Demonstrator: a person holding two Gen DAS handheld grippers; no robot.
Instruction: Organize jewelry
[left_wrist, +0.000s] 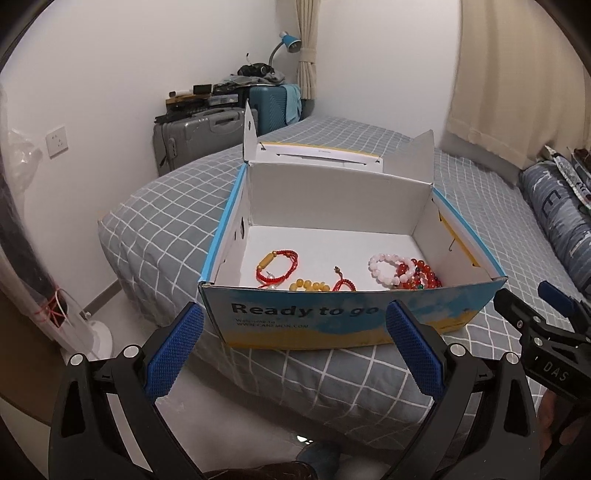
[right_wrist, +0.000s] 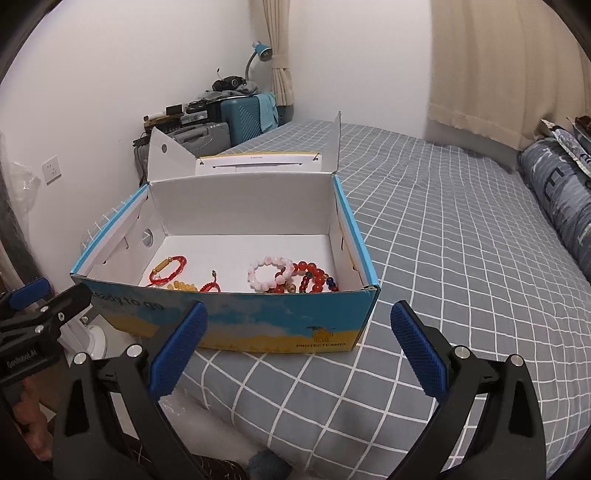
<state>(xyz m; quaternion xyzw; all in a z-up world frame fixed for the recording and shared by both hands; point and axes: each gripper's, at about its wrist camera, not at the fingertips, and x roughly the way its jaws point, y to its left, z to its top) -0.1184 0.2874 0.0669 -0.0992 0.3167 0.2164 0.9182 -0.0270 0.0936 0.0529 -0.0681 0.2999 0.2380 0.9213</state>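
Observation:
An open blue and yellow cardboard box (left_wrist: 332, 317) (right_wrist: 258, 321) stands on the bed corner. Inside lie a red cord bracelet with a yellow bead (left_wrist: 277, 264) (right_wrist: 167, 269), a yellow bead bracelet (left_wrist: 310, 285) (right_wrist: 181, 285), a small red cord bracelet (left_wrist: 343, 283) (right_wrist: 210, 286), a pink bead bracelet (left_wrist: 388, 267) (right_wrist: 269, 275) and red bead bracelets (left_wrist: 421, 277) (right_wrist: 314, 280). My left gripper (left_wrist: 295, 347) is open and empty, just in front of the box. My right gripper (right_wrist: 299, 347) is open and empty, in front of the box's right part.
The bed (right_wrist: 443, 240) has a grey checked cover. A blue bolster (left_wrist: 557, 214) (right_wrist: 561, 199) lies along its right side. Suitcases (left_wrist: 207, 133) (right_wrist: 243, 110) stand at the back wall. A fan base (left_wrist: 92, 332) stands on the floor at left.

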